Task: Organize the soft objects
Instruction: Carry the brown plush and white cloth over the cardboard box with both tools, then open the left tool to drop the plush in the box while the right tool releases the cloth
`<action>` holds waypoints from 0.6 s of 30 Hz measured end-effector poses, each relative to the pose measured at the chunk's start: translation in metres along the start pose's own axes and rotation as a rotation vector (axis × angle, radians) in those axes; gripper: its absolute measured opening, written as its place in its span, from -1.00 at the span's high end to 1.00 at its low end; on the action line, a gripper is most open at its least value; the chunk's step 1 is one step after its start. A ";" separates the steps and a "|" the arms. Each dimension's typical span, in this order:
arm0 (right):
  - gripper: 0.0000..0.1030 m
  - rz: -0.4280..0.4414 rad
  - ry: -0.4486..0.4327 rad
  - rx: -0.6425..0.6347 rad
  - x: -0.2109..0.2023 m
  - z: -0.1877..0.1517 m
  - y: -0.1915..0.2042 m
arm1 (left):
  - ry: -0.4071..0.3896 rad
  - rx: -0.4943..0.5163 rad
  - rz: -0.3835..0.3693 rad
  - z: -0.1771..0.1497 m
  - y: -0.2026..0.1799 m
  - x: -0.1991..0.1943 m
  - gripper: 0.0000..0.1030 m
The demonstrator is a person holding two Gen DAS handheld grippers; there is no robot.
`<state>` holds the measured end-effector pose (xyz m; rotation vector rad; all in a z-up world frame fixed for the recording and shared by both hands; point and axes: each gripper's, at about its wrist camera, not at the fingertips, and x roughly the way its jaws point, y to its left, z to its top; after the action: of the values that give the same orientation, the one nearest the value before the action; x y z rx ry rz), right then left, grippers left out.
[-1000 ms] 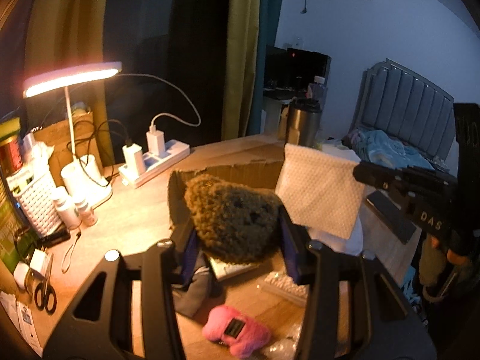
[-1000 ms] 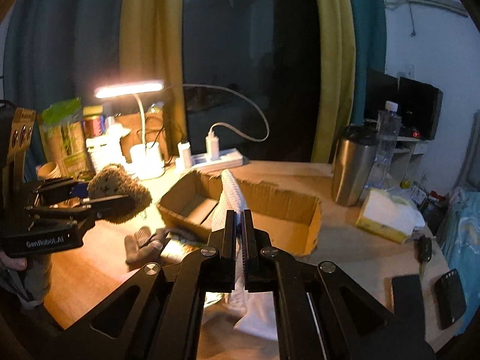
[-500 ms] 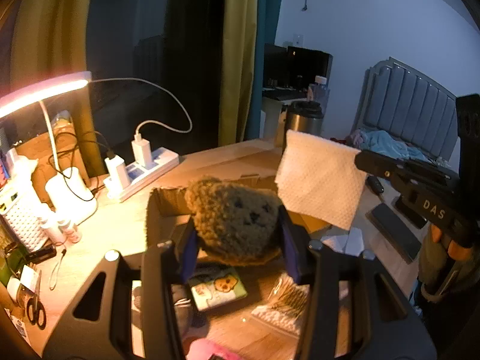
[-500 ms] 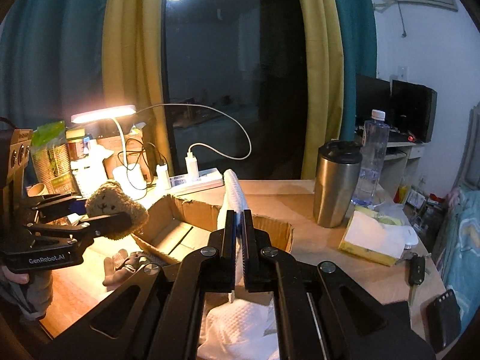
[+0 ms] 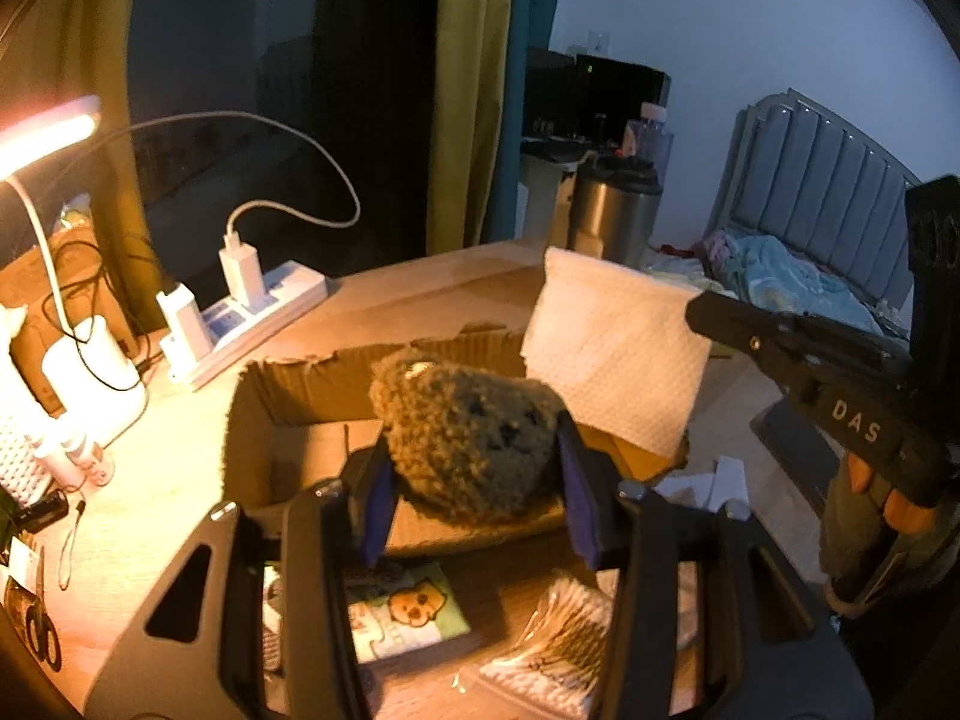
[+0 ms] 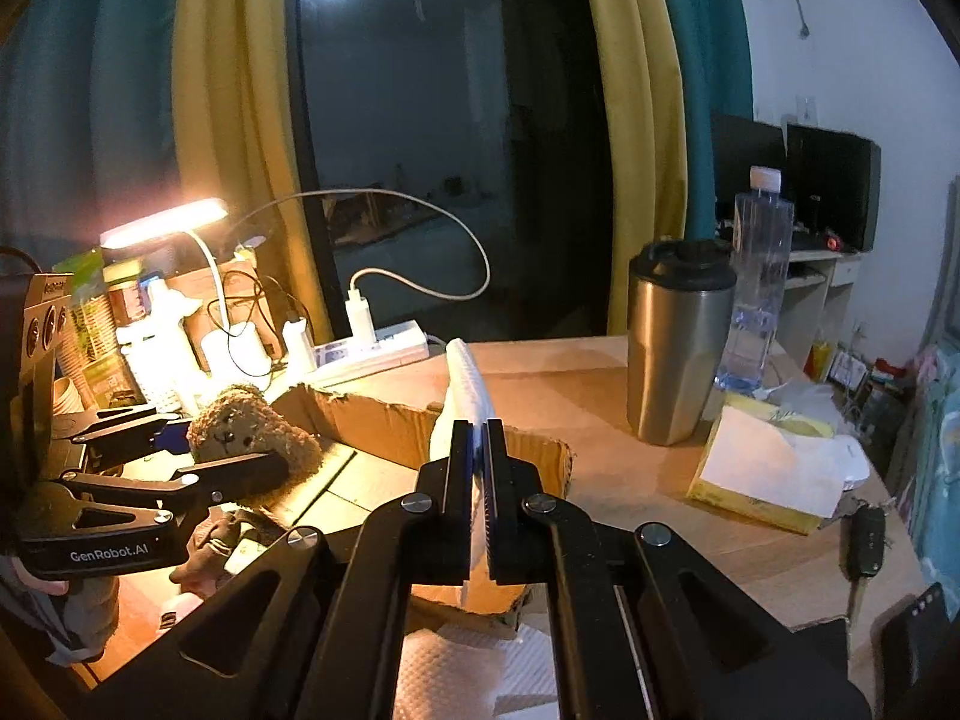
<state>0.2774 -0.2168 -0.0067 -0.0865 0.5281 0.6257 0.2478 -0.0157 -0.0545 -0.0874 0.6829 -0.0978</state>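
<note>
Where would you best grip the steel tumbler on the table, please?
Probably the tumbler's bare steel wall, mid-height, approached level from the near side: it stands upright, and the bottle crowds its far right.

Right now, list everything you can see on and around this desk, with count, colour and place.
plush toy: one, brown, in left gripper, over box
cloth: one, white, in right gripper, over box
cardboard box: one, brown, mid-desk, open
desk lamp: one, white, lit, far left
power strip: one, white, behind box
steel cup: one, silver, right of box
water bottle: one, clear, behind cup
tissue pack: one, yellow, right
car key: one, black, right edge
left gripper: black, clamped
right gripper: black, clamped
</note>
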 end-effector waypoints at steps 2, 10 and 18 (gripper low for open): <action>0.93 0.004 0.012 0.015 0.007 -0.003 -0.005 | 0.016 -0.008 -0.002 0.000 0.000 0.009 0.07; 0.93 0.010 0.081 0.050 0.033 -0.023 -0.020 | 0.086 -0.028 -0.033 -0.003 -0.006 0.046 0.07; 0.93 -0.005 0.135 0.050 0.047 -0.033 -0.031 | 0.153 -0.033 -0.058 -0.007 -0.014 0.074 0.03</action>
<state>0.3131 -0.2247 -0.0610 -0.0832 0.6737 0.6044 0.2996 -0.0390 -0.1051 -0.1319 0.8355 -0.1499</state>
